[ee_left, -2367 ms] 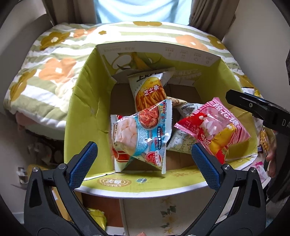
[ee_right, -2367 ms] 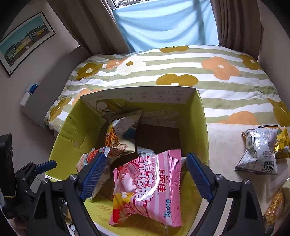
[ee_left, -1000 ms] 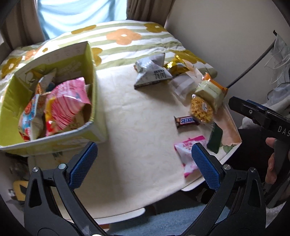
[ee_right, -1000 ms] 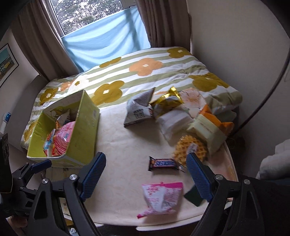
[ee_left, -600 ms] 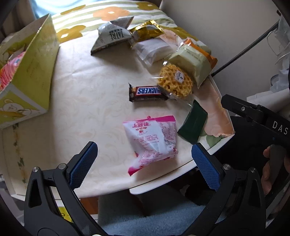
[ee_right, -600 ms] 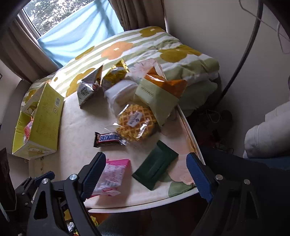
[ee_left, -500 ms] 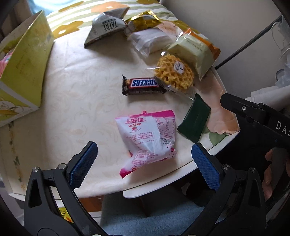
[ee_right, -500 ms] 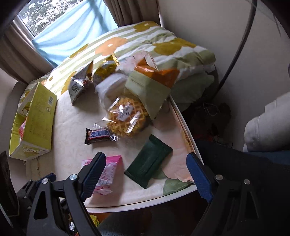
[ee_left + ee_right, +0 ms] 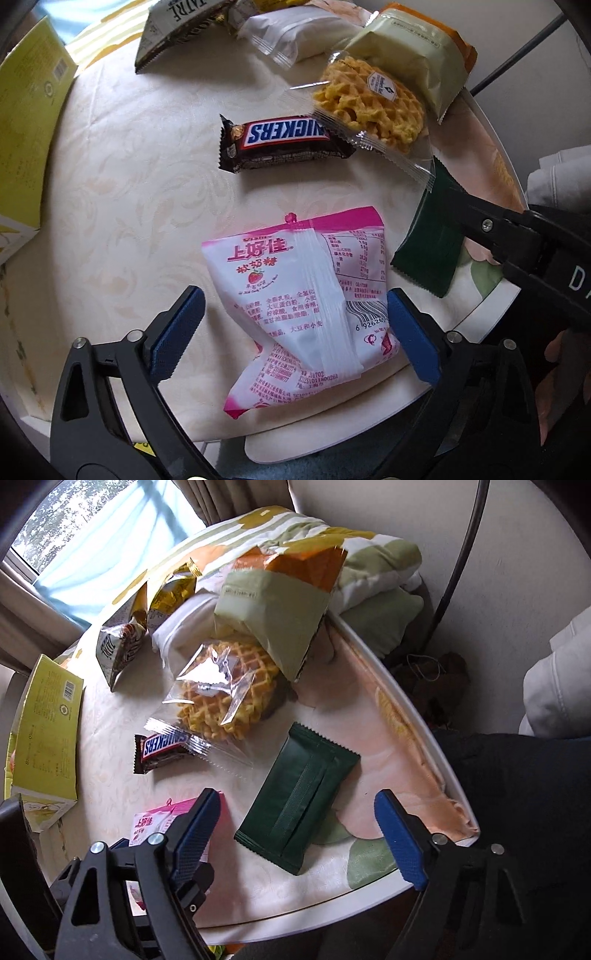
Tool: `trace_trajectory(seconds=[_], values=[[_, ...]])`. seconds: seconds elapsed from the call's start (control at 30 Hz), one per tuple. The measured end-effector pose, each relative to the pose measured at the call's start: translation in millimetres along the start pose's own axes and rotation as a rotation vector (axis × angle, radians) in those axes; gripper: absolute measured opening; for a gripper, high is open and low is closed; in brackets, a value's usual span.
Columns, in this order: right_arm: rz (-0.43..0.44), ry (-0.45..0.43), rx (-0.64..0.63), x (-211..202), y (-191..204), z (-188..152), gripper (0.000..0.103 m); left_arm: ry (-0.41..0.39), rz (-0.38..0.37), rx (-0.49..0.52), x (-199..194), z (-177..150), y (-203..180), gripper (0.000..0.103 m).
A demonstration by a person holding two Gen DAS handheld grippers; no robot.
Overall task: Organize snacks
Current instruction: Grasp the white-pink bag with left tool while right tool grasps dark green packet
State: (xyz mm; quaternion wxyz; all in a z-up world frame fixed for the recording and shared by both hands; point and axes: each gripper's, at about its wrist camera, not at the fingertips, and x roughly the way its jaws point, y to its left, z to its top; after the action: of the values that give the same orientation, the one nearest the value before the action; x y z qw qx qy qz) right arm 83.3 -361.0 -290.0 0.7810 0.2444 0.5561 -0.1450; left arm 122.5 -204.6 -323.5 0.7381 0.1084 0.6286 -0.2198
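Between the spread blue pads of the left hand-held gripper (image 9: 291,328), a pink-and-white plastic candy bag (image 9: 303,302) is framed, lying flat near the cream counter's (image 9: 140,192) edge, ungrasped. A dark green foil packet (image 9: 299,801) is seen ahead of the right hand-held gripper (image 9: 295,830), likewise spread apart. A brown Snickers bar (image 9: 284,142) lies beyond the bag, touching a clear-wrapped round waffle (image 9: 369,105).

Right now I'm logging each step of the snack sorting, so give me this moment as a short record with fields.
left gripper: open, its fingers either side of the pink candy bag
right gripper: open, over the dark green packet
box: yellow carton at the table's far left
loose on table: Snickers bar, waffle pack, pale green pouch
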Motion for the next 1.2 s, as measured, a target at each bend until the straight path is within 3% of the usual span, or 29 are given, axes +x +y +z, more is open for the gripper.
trace_trajectory(seconds=[0.03,0.2,0.27,0.47,0.93,1.2], values=[[-0.002,0.009,0.004,3,1,-1,0.075,0.008,-0.005,0.005,2,0,-1,0.086],[-0.019,0.026,0.02,10,3,-1,0.074,0.0,-0.003,0.064,3,4,-9,0.077],[-0.033,0.025,0.025,11,3,-1,0.073,-0.006,-0.004,0.077,1,6,-12,0.068],[-0.055,0.022,0.04,20,8,-2,0.073,-0.025,0.005,0.112,-3,17,-9,0.062],[-0.196,-0.015,-0.045,39,33,-11,0.051,-0.04,0.004,0.114,-12,37,20,0.061],[-0.173,-0.037,-0.02,31,26,-18,0.047,-0.061,-0.005,0.118,-32,26,24,0.061]])
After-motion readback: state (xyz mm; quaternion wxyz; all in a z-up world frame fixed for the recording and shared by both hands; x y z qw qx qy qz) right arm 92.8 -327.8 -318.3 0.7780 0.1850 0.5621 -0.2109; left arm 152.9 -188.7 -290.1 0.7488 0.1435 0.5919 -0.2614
